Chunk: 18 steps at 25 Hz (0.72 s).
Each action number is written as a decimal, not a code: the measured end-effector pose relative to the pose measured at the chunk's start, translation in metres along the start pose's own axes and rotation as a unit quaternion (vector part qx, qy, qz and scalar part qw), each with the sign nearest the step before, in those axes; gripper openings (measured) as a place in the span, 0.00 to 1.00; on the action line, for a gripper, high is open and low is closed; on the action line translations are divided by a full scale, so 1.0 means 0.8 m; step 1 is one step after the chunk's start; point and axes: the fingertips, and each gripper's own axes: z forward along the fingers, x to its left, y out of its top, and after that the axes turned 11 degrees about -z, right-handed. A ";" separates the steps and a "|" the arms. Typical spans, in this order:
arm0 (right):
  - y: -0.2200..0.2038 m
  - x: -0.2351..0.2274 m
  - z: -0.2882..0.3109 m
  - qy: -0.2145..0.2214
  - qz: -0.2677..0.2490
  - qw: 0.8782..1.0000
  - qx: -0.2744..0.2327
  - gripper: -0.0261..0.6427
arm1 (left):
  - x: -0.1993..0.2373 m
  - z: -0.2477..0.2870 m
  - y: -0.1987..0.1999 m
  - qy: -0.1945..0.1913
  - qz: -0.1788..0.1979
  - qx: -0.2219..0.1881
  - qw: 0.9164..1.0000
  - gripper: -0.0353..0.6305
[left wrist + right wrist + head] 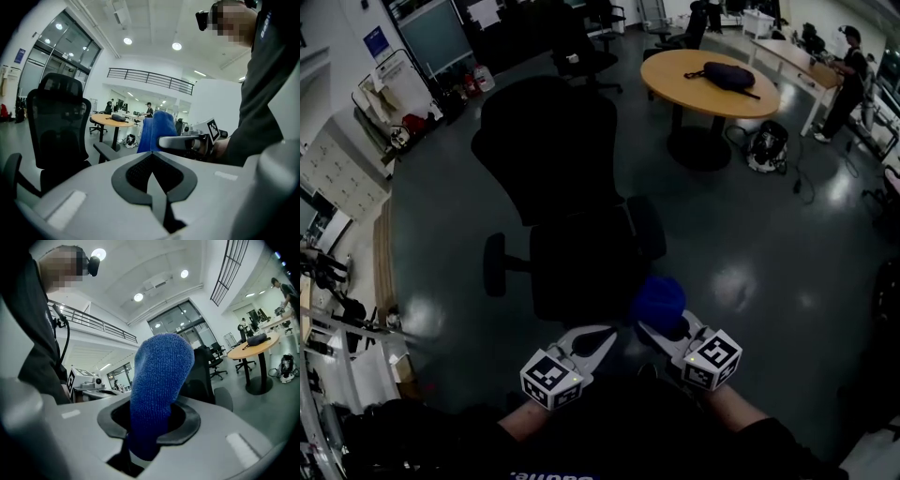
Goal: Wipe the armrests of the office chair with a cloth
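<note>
A black office chair (553, 159) stands in front of me on the grey floor, its back toward the far side. Its left armrest (494, 264) and right armrest (647, 227) flank the seat (577, 272). My right gripper (654, 328) is shut on a blue cloth (659, 302), held near the seat's front right corner and apart from both armrests. In the right gripper view the blue cloth (159, 390) stands up from the jaws, with the chair (202, 376) behind it. My left gripper (602, 337) is shut and empty, close beside the right one. The left gripper view shows the chair (58, 126) at left and the cloth (157, 129).
A round wooden table (675, 70) with a dark bag (729, 75) stands at the back right, a backpack (766, 145) on the floor by it. A person (848, 80) stands at a long table far right. Other chairs (586, 56) and clutter (403, 122) line the back and left.
</note>
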 end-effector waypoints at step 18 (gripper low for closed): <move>0.016 -0.128 0.047 -0.118 -0.008 0.991 0.061 0.22 | 0.101 0.097 0.032 -0.100 -0.005 0.011 0.995 0.08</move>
